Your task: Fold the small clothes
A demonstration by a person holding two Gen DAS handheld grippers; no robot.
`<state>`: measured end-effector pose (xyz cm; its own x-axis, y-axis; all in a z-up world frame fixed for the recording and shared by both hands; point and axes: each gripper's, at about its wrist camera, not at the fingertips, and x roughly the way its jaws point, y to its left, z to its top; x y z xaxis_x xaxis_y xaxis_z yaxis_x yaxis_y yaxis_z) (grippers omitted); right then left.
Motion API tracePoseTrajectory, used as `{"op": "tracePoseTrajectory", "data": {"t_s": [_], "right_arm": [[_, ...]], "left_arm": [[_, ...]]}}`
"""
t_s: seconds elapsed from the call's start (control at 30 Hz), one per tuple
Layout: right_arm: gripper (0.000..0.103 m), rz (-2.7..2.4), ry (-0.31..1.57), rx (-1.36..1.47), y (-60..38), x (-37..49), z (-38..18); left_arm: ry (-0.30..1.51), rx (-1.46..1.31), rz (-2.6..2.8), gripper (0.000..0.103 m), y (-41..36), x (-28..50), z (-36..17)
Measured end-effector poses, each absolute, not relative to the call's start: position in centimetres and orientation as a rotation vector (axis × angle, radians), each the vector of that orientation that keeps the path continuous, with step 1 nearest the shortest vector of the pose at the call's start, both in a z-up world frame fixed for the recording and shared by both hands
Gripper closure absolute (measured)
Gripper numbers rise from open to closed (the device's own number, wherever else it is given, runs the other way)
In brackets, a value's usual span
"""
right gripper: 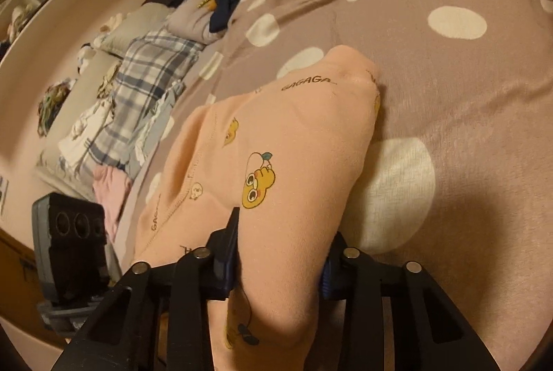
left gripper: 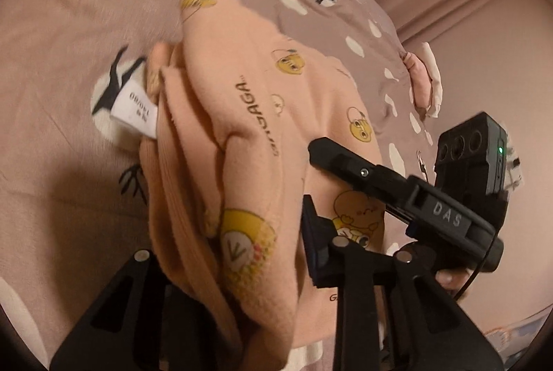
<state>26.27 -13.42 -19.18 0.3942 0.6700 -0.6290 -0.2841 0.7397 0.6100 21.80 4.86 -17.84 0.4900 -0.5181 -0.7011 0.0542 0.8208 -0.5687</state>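
The peach garment (right gripper: 276, 142), at frame centre on the dotted bedspread (right gripper: 449, 94), is pinched in bunched folds by the left gripper (left gripper: 242, 253) and right gripper (right gripper: 280, 253); both edges should be lifted evenly, kept taut.

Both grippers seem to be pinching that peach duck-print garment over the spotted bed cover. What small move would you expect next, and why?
Probably a short lift and carry across to fold it over. The left gripper and right gripper each pinch bunched cloth of the peach garment, whose far end still sags onto the spotted bed cover, so it likely needs raising before it can be laid flat.
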Motion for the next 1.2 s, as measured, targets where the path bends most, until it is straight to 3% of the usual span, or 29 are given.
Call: {"op": "tracePoseTrajectory", "data": {"t_s": [0.3,0.73,1.2], "right_arm": [[0.072,0.64,0.925,0.503,-14.3,25.1,-16.8],[0.073,0.582,0.719,0.352,-17.2,20.3,-10.2],[0.074,0.467,0.777,0.371,-20.4,21.1,-11.7]], "left_arm": [[0.918,-0.454,-0.438,0.076,2.8,20.5,-14.6],[0.795,-0.376,-0.523,0.077,-1.2,17.4,-10.0],[0.857,-0.359,-0.51,0.076,-4.1,19.1,-12.5]]}}
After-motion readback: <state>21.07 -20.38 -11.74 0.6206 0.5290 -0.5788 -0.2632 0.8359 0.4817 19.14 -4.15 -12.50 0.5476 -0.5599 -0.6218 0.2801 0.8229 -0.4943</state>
